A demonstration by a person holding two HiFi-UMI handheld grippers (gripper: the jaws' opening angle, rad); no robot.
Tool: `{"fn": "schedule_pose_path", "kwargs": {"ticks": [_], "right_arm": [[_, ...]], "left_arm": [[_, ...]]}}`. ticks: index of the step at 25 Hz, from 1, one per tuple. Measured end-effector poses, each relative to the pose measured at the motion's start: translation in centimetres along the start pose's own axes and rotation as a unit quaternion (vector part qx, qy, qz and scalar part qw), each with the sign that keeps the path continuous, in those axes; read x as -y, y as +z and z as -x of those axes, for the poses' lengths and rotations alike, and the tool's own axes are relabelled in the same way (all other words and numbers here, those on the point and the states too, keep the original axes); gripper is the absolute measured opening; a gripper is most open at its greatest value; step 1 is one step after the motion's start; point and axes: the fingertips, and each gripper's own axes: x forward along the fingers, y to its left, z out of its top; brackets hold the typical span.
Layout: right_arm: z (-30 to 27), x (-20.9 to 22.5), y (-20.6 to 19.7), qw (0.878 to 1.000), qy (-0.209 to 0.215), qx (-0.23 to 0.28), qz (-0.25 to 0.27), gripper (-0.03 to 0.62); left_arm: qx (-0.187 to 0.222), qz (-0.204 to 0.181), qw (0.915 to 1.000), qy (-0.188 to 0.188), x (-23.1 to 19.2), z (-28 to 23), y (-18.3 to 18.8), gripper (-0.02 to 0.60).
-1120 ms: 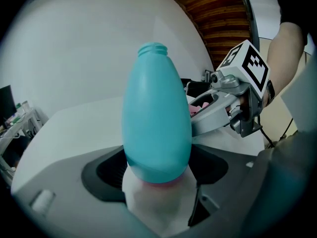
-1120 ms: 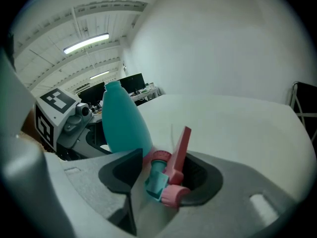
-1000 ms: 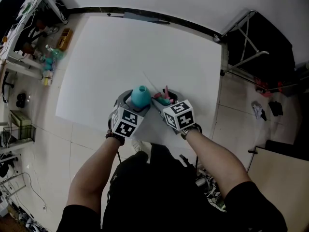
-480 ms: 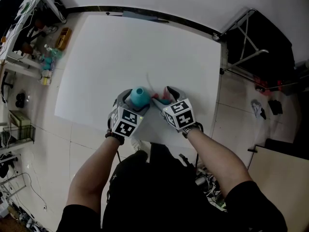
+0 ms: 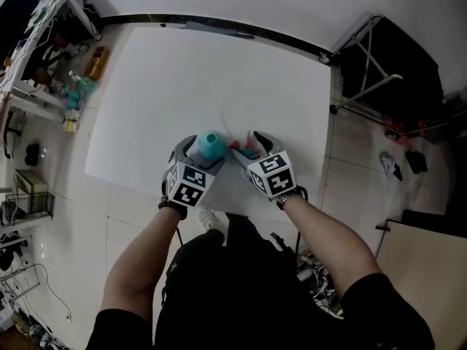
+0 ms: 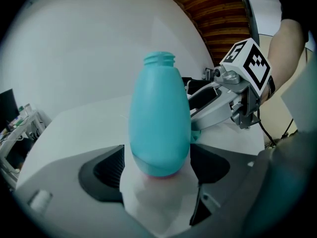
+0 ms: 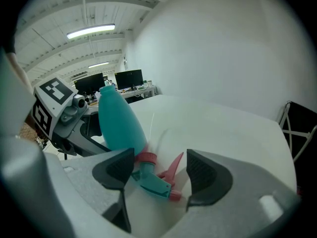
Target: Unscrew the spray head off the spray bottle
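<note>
Both claws slack, spray head off.
My left gripper (image 6: 158, 175) is opening; the smooth, egg-shaped teal bottle (image 6: 159, 118) stands between its jaws, threaded neck bare. My right gripper (image 7: 161, 171) gapes around the teal spray head (image 7: 151, 183), pink-triggered, lying on the matte white table (image 7: 223, 128).

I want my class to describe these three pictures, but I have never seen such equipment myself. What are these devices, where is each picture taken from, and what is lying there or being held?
No robot here: a person holds a two-jaw gripper in each hand. The head view looks down from a camera on the person's head; the other two come from cameras riding on the grippers. On the white surface stands a teal bottle, its neck bare, between the left gripper's opening jaws. Its spray head lies beside it, between the right gripper's open jaws. Neither seems gripped.
</note>
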Motion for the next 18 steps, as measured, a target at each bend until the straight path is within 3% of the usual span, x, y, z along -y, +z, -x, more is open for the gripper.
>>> {"fn": "schedule_pose_path", "kwargs": {"ticks": [18], "right_arm": [[3.2, -3.2, 0.6, 1.0, -0.022, 0.02, 0.004, 0.304]], "left_arm": [[0.031, -0.01, 0.9994, 0.011, 0.4, 4.6, 0.0, 0.38]]}}
